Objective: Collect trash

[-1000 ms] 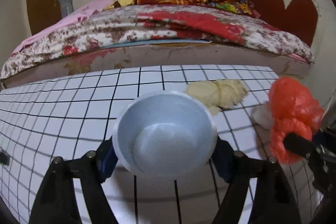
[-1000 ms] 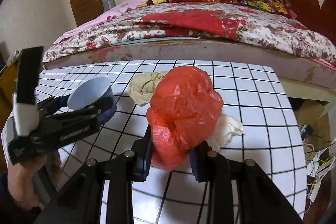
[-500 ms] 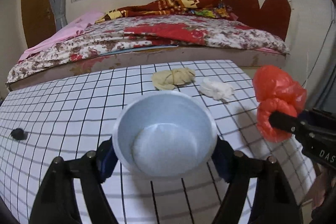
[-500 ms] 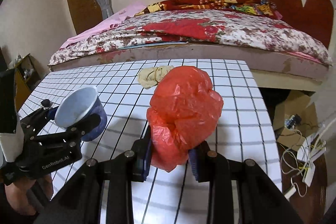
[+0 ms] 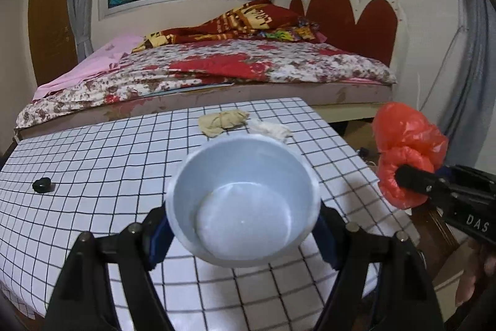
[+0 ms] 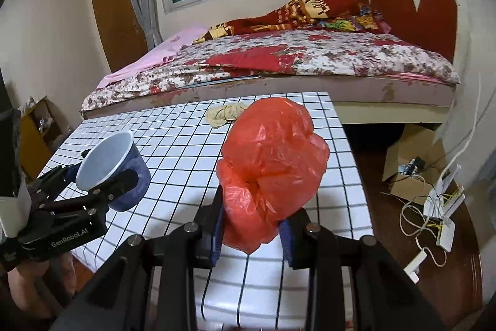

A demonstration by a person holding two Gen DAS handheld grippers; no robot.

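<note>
Grid tablecloth (image 5: 93, 163) | left tongs (image 5: 241, 222) "GenRobot.AI" clamp cup (image 5: 245, 200) | right tongs (image 6: 251, 225) "DAS" clamp red bag (image 6: 272, 166)

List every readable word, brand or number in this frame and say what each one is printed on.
"GenRobot.AI": white lettering on the body of the left gripper, in the right wrist view.
"DAS": white letters on the body of the right gripper, in the left wrist view; the rest runs out of frame.
Yellow lettering on the red blanket on the bed: too distorted to read.
Nothing else carries text.
</note>
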